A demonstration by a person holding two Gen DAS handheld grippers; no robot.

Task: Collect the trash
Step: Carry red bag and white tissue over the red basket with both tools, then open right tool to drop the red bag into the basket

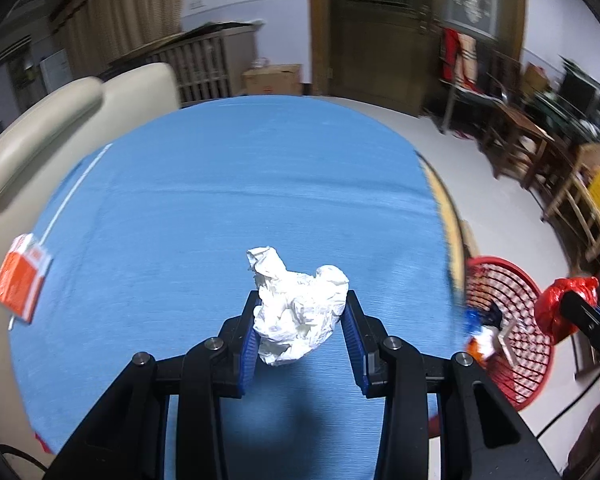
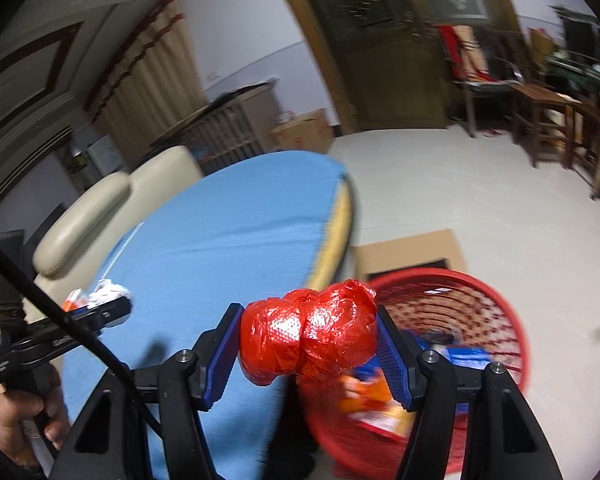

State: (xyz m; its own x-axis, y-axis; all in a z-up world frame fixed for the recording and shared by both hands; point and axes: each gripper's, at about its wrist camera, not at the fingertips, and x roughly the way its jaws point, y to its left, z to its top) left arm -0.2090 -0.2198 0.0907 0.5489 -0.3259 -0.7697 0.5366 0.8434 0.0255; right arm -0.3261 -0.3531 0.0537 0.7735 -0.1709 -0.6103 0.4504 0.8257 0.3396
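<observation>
L tongs (image 1: 300, 320) pinch white paper wad (image 1: 298, 312) – R tongs (image 2: 308, 344) clamp red plastic ball (image 2: 308, 336) by basket (image 2: 512, 320).

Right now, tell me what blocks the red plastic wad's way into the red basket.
Nothing visible: the right tongs hold the crumpled red plastic wad beside the blue table's edge, the red mesh basket open just beyond.

Crumpled matt white paper wad (image 1: 300, 312), glossy crinkled red plastic bundle (image 2: 308, 340), blue woven cloth tabletop (image 1: 228, 184), red plastic mesh basket (image 2: 496, 312).

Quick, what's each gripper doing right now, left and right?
Left gripper: shut on the crumpled white paper.
Right gripper: shut on the red plastic bag wad.
</observation>
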